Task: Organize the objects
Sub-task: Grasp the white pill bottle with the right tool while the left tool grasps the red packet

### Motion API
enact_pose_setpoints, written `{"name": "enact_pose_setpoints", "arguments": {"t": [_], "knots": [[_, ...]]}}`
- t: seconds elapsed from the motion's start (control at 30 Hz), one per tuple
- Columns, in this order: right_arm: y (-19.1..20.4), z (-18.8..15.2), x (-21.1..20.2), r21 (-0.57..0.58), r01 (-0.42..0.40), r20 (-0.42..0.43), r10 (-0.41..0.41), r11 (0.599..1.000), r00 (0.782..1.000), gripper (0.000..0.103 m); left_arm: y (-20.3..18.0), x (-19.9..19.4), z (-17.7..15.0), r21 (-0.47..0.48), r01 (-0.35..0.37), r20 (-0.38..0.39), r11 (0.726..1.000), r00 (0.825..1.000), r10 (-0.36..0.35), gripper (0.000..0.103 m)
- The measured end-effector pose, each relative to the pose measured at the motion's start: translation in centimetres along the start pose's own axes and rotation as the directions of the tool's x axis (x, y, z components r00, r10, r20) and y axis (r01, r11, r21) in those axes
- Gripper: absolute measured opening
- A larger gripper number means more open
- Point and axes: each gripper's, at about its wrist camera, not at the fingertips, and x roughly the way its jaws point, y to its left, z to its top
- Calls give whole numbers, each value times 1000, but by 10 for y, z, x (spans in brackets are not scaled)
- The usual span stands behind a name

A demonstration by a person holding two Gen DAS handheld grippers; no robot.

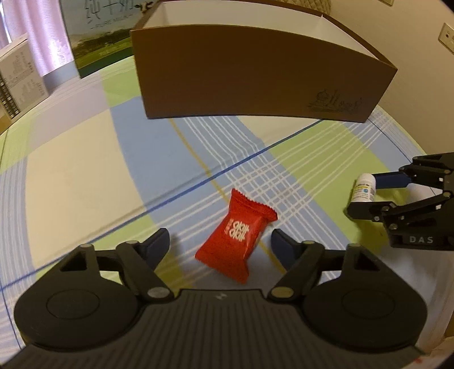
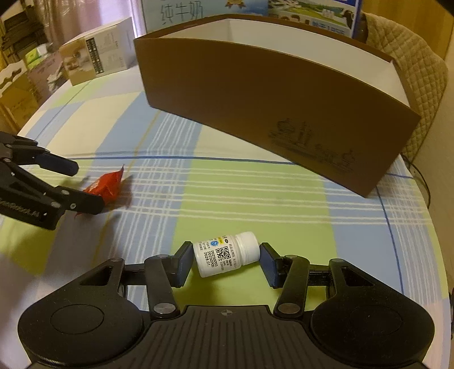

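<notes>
A red snack packet (image 1: pixel 237 237) lies on the checked tablecloth between the open fingers of my left gripper (image 1: pixel 220 241); the pads stand apart from it on both sides. It also shows in the right wrist view (image 2: pixel 106 186). A small white pill bottle (image 2: pixel 225 254) lies on its side between the fingers of my right gripper (image 2: pixel 225 261), whose pads touch or nearly touch its two ends. The bottle also shows in the left wrist view (image 1: pixel 364 191), with the right gripper (image 1: pixel 360 195) around it. An open brown cardboard box (image 1: pixel 255 79) stands behind both.
The brown box (image 2: pixel 269 108) has a white inside. Milk cartons (image 2: pixel 176 11) and a white printed box (image 2: pixel 99 56) stand at the back. A quilted chair back (image 2: pixel 420 93) is behind the box on the right. The round table's edge (image 2: pixel 437 241) curves close by.
</notes>
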Motion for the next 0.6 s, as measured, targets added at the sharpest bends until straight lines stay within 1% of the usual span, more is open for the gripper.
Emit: {"name": "enact_pose_setpoints", "arguments": {"t": [0.07, 0.17, 0.23, 0.3, 0.37, 0.47, 0.6], "knots": [[-1, 0, -2, 4, 3, 0, -3, 1000, 1000, 48, 0, 4, 3, 11, 3, 2, 1000, 1000, -3, 72], [-1, -1, -3, 6, 6, -1, -6, 1000, 1000, 48, 2, 5, 4, 15, 29, 19, 999, 999, -29, 66], [0, -1, -3, 6, 6, -2, -6, 1000, 1000, 48, 3, 6, 4, 13, 40, 20, 999, 999, -40, 60], [0, -1, -4, 7, 7, -3, -7, 1000, 1000, 48, 2, 7, 4, 13, 51, 14, 999, 999, -51, 46], [1, -1, -3, 6, 8, -5, -8, 1000, 1000, 48, 1, 8, 4, 13, 57, 6, 998, 998, -57, 36], [1, -2, -4, 6, 8, -6, -8, 1000, 1000, 48, -2, 8, 1, 11, 51, -4, 999, 999, -51, 30], [3, -3, -4, 3, 7, -8, -7, 1000, 1000, 48, -4, 4, -4, -9, 34, -17, 999, 999, -34, 28]]}}
